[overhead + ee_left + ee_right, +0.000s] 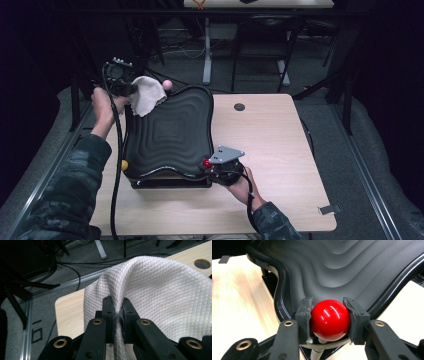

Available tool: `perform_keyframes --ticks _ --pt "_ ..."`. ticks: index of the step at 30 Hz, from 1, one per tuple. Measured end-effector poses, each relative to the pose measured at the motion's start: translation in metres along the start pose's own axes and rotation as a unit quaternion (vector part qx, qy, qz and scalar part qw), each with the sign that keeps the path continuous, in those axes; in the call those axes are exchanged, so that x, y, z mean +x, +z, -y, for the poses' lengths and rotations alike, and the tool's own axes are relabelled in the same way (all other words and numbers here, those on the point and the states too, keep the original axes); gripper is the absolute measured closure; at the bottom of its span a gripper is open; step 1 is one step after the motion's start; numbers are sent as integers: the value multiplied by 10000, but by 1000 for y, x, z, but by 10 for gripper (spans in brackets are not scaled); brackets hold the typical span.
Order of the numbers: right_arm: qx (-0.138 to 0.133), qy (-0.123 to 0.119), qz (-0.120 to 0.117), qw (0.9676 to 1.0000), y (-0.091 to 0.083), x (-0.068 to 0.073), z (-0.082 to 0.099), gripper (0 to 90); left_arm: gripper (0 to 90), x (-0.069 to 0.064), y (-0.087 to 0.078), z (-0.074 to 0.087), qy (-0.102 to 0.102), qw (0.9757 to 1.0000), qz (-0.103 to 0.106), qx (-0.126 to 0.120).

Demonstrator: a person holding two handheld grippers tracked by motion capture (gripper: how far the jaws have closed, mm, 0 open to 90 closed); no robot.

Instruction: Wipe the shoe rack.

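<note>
Left gripper (117,315) pinches cloth (160,295); right gripper (329,315) clamps red knob (330,319)

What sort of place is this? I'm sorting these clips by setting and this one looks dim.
Probably a lab or workshop recording bay, not a home: a light wooden table on grey carpet, bare metal frame legs and loose cables behind it, and floor rails beside the table.

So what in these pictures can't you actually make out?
- High view: the base under the black wavy tray is hidden by the tray itself.
- Left gripper view: the cloth, pinched in the left gripper, covers most of the table.
- Right gripper view: the stem under the red ball, clamped by the right gripper, is cut off at the bottom edge.
</note>
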State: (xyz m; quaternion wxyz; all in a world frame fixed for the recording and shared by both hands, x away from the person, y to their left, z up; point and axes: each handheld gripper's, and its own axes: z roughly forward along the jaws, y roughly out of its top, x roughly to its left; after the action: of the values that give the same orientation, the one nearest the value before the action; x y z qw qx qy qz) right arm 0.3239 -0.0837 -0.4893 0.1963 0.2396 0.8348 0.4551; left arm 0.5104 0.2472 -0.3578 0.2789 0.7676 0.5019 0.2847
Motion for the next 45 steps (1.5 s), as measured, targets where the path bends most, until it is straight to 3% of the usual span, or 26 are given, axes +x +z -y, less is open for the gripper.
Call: perform_keyframes --ticks 3,6,17,21,25,28,37,41,42,43,45 --pt "2 7 3 10000 0 0 0 599 837 4 -1 0 -1 9999 -102 63" --pt "-3 12 7 10000 0 0 0 599 836 12 -1 4 -117 9999 -2 117" --pt "22 32 25 10000 0 0 0 599 836 14 -2 3 -22 9997 -101 229" --pt "91 97 41 9999 -1 1 -2 599 837 21 1 3 -111 9990 -89 418" --pt "255 215 38 9994 -1 1 -7 597 837 21 -1 2 -138 9993 -28 334" --pt "349 250 68 9991 -3 0 -8 598 837 15 -7 -3 -21 9997 31 222" --pt "471 315 28 9984 -5 0 -10 599 836 1 -24 -22 39 9994 307 -128" --pt "443 323 7 9985 -6 -1 -9 598 836 -14 -32 -33 104 9970 658 -393" --pt "439 332 20 9985 -6 -1 -8 598 835 -23 -34 -38 190 9956 791 -475" --pt "439 332 20 9985 -6 -1 -8 598 834 -23 -34 -38 190 9956 791 -475" --pt "409 364 20 9985 -6 -1 -8 598 833 -36 -34 -44 250 9932 983 -564"
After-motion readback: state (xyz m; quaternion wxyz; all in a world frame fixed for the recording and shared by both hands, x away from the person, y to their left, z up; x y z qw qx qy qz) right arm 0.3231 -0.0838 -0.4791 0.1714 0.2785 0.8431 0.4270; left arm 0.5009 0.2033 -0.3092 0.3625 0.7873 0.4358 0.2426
